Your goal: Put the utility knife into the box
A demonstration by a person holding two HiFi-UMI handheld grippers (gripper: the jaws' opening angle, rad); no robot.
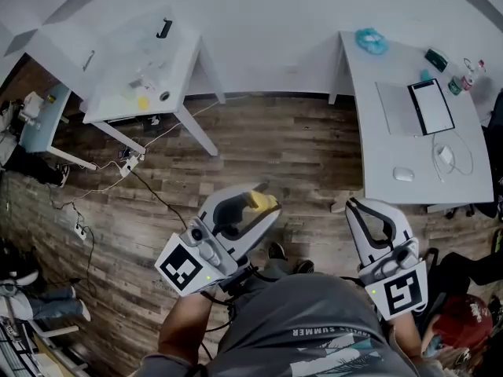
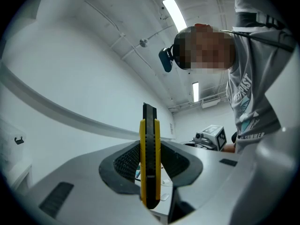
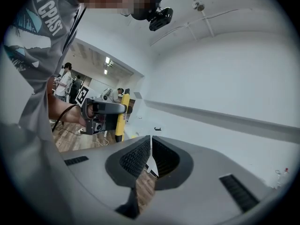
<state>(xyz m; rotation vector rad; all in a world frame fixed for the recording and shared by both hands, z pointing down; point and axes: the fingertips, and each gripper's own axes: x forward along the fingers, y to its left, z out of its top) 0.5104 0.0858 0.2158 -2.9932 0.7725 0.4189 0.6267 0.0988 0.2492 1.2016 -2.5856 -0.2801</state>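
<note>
A yellow and black utility knife stands upright between the jaws of my left gripper, which is shut on it. In the head view that gripper is held above the wooden floor, with the knife's yellow end showing at its tip. My right gripper hangs to the right of it, jaws shut with nothing between them. From the right gripper view I see the left gripper and the knife. A clear box-like container sits on the white table at the far left; I cannot make out its details.
A white desk at the right carries a laptop, a mouse, cables and a blue item. Cords and a power strip trail over the wooden floor. Other people stand far off in the right gripper view.
</note>
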